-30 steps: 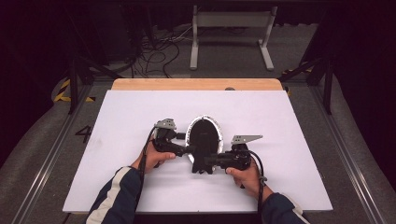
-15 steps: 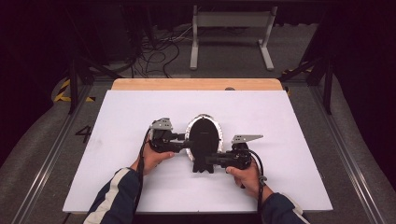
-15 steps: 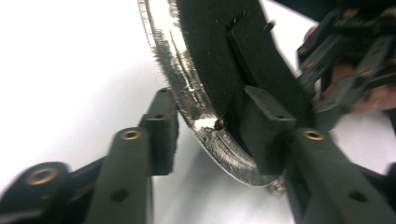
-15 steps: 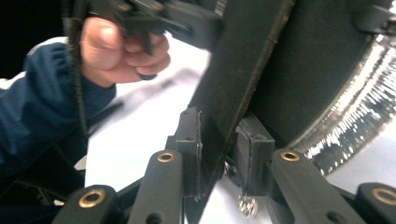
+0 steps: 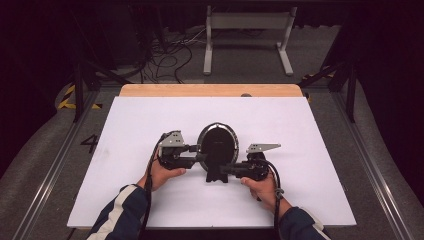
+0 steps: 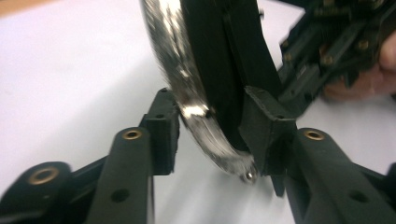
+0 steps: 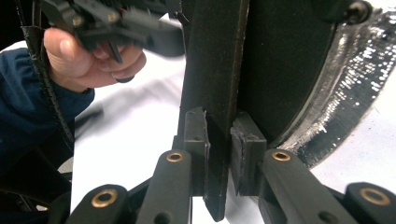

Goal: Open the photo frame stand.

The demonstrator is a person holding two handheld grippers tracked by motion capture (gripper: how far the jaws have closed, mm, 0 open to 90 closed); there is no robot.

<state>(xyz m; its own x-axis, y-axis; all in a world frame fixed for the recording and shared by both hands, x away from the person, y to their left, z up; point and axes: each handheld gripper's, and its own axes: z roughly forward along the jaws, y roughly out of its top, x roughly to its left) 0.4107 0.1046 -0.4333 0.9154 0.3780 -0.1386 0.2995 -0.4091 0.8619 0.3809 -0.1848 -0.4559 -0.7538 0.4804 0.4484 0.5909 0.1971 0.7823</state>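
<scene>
High view shows right tongs (image 5: pixel 226 171) clenched on the oval mirror's (image 5: pixel 218 142) black stand (image 7: pixel 215 93), left tongs (image 5: pixel 199 152) gripping its silver rim (image 6: pixel 187 93).

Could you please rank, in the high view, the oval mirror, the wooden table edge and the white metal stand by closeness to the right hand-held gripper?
1. Oval mirror: at the right hand-held gripper, its stand clamped.
2. Wooden table edge: beyond the white sheet.
3. White metal stand: on the floor, farthest back.

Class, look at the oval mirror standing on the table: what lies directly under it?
Under the mirror you see the white table and the mirror's black stand, clamped by the right gripper. The spot where the stand meets the table is covered.
</scene>
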